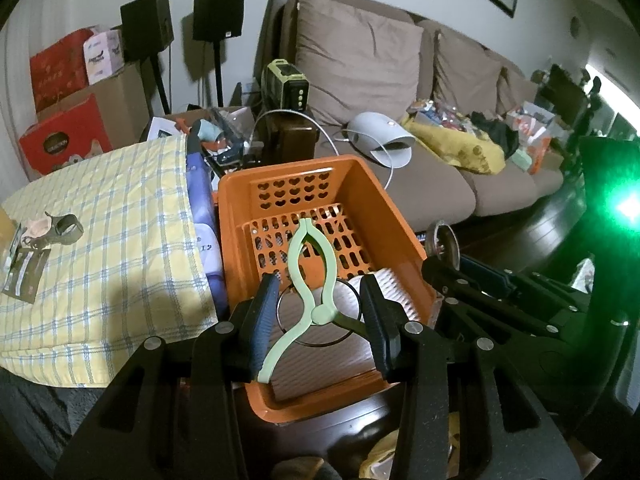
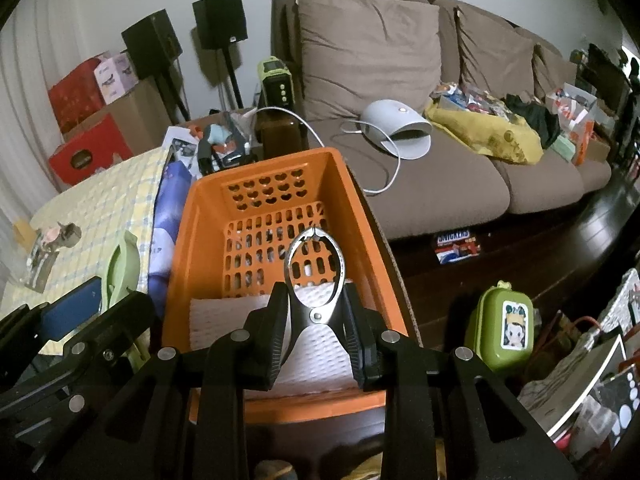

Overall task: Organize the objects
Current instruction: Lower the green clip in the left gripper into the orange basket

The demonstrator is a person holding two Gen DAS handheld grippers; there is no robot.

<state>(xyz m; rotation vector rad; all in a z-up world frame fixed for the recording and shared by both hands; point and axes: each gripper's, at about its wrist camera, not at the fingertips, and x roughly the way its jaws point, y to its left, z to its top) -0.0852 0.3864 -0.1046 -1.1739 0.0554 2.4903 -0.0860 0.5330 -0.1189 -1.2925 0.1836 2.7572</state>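
Far left of the left hand-held gripper (image 1: 320, 316), a small strap and a card (image 1: 24, 276) lie on the yellow checked cloth (image 1: 108, 248) that covers a raised surface. Just left of that gripper's fingers, a purple pack (image 1: 206, 240) stands wedged between the cloth and the orange basket (image 1: 236, 216). The left hand-held gripper is partly closed, its blue-padded fingers (image 1: 266, 308) pressing on the handles of a pale green clip (image 1: 310, 280); the clip's tips point forward, out over the basket's slotted floor. A thin ring (image 1: 288, 334) shows behind the clip's pivot, and white ribbed paper (image 1: 320, 356) lies in the near end of the basket under both tools.

To the right, the right hand-held gripper (image 2: 316, 320) hangs over the same basket (image 2: 192, 224), its jaws nearly closed on the handles of a metal clip (image 2: 314, 268) whose toothed oval head reaches forward above the paper (image 2: 224, 312). Seen from its camera, the left gripper and the green clip (image 2: 120, 268) sit just to its left. Right of it, on the dark floor, stands a green box (image 2: 502, 326) with a cartoon sticker. Well ahead of both grippers runs a brown sofa (image 2: 440, 184) carrying a white device (image 2: 396, 132) and a yellow bag (image 2: 484, 132).
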